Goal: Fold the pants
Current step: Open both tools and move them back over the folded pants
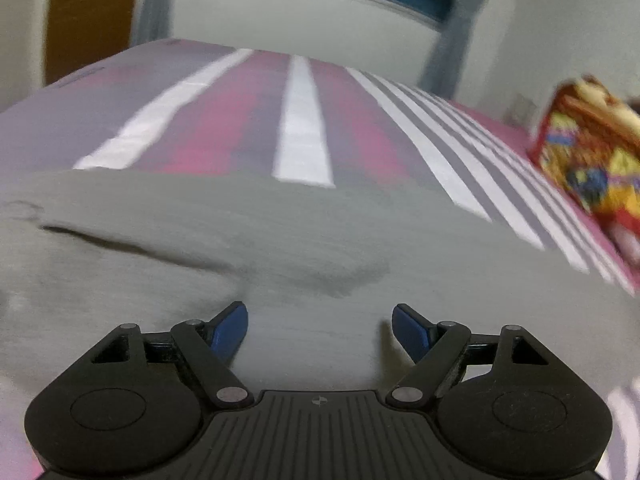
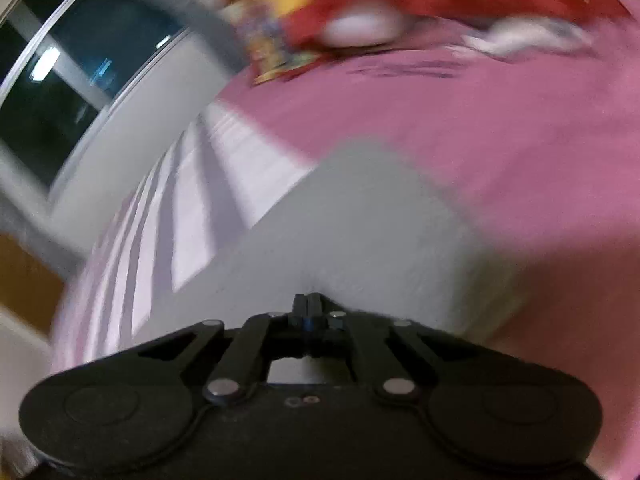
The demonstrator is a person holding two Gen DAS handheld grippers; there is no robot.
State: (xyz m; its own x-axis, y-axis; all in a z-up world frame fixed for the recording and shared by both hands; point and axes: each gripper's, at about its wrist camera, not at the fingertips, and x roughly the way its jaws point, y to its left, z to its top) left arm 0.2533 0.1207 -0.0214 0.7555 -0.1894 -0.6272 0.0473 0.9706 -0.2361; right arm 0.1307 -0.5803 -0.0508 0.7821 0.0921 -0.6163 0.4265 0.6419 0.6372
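pants (image 1: 280,240) grey, spread on the striped pink bedsheet (image 1: 304,120), lying directly ahead of and under both grippers | left gripper (image 1: 320,320) fingers spread, nothing between them, tipped down over the cloth | right gripper (image 2: 307,308) fingers pressed together at a fabric edge; pinch itself unclear | patterned pillow (image 2: 360,8) beyond

Dim indoor light, window (image 2: 60,92) dark with small reflections. Both views motion-blurred, right wrist worse. Fisheye bends edges, corners vignetted black. Soft shadows only.
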